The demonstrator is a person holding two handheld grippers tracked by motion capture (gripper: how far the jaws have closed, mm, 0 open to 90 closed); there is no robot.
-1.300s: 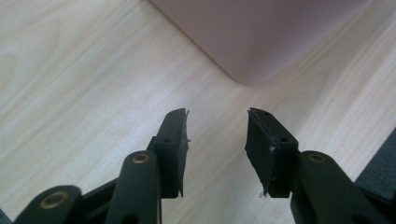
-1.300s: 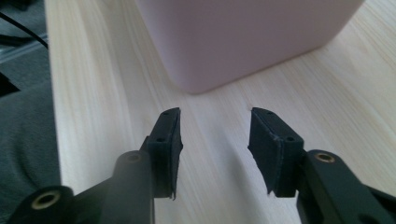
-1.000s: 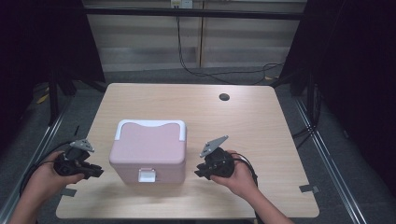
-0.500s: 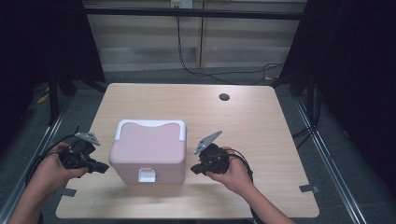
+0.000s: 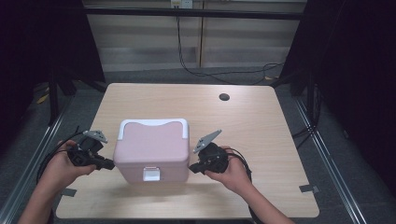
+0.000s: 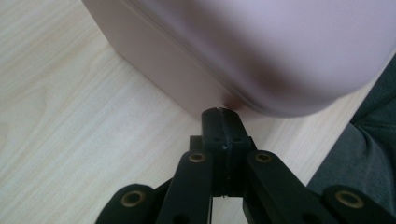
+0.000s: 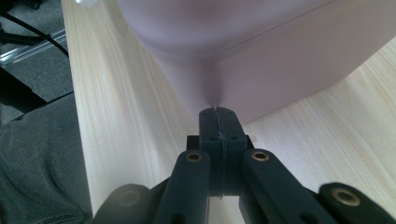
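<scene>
A pink box (image 5: pixel 152 149) with a white rim and a white front latch (image 5: pixel 151 174) stands on the near half of a light wooden table (image 5: pixel 252 126), its front face close to the near edge. The left gripper (image 5: pixel 106 164) sits at the box's left side with its jaws pressed together on nothing, the tips at the lower wall (image 6: pixel 187 88) (contact cannot be confirmed). The right gripper (image 5: pixel 194 167) sits at the box's right side, its jaws likewise pressed together and empty, the tips just short of the lower corner (image 7: pixel 215 93). Both sets of jaws have just been closing with nothing between them. Bare tabletop extends behind the box to the far edge, where a dark round hole (image 5: pixel 224 97) sits, and to the right edge. No label, brand or writing can be read on the box or the table.
</scene>
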